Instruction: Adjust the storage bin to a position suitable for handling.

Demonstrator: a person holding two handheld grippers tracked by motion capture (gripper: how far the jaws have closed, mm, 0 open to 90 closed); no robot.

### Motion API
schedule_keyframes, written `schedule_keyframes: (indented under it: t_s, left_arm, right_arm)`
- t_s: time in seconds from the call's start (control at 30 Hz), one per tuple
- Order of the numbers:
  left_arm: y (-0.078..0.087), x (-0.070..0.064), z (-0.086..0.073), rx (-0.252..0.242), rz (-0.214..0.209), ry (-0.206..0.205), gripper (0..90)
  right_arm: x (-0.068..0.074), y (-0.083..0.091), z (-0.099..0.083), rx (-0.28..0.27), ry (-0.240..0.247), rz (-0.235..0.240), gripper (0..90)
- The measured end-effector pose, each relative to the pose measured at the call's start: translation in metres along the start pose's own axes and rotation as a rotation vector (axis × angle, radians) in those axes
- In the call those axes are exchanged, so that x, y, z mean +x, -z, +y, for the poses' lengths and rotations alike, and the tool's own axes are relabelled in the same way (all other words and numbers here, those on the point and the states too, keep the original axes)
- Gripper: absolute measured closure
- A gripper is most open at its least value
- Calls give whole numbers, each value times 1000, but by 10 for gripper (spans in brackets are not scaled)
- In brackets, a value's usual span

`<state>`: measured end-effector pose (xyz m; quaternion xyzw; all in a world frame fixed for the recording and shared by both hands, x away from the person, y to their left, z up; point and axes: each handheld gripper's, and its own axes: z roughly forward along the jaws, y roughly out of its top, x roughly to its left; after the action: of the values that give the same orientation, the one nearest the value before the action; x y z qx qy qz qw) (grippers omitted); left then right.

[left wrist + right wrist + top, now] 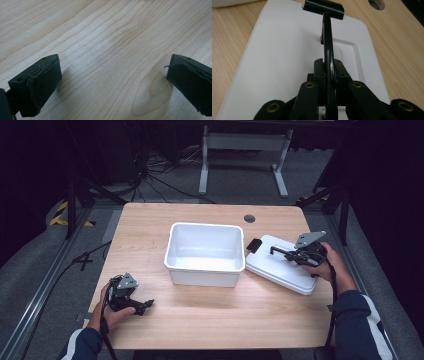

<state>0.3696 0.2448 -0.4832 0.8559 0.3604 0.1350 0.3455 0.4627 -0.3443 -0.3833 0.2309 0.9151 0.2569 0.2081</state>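
An empty white bin stands in the middle of the wooden table. To its right lies a flat white lid with a thin black handle and a black clip at the end nearest the bin. My right gripper is shut on that handle, which runs up between the jaws over the lid. At the front left my left gripper rests low over bare wood, open, with nothing between its pads.
A round cable hole sits in the table behind the lid. Bare wood stretches in front of the bin and along the left side. Past the far edge are a grey floor, cables and a white stand.
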Motion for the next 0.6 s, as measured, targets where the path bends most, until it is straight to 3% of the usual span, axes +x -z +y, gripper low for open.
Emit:
schedule_keyframes:
  t_s: [0.1, 0.33, 0.6]
  left_arm:
    - [0, 0, 0, 0, 0, -1, 2]
    - [0, 0, 0, 1, -2, 3, 2]
    - [0, 1, 0, -2, 3, -13, 4]
  right_arm:
    - [1, -8, -1, -6, -6, 15, 843]
    - [3, -24, -6, 37, -19, 19, 832]
    - [2, -27, -6, 19, -57, -35, 788]
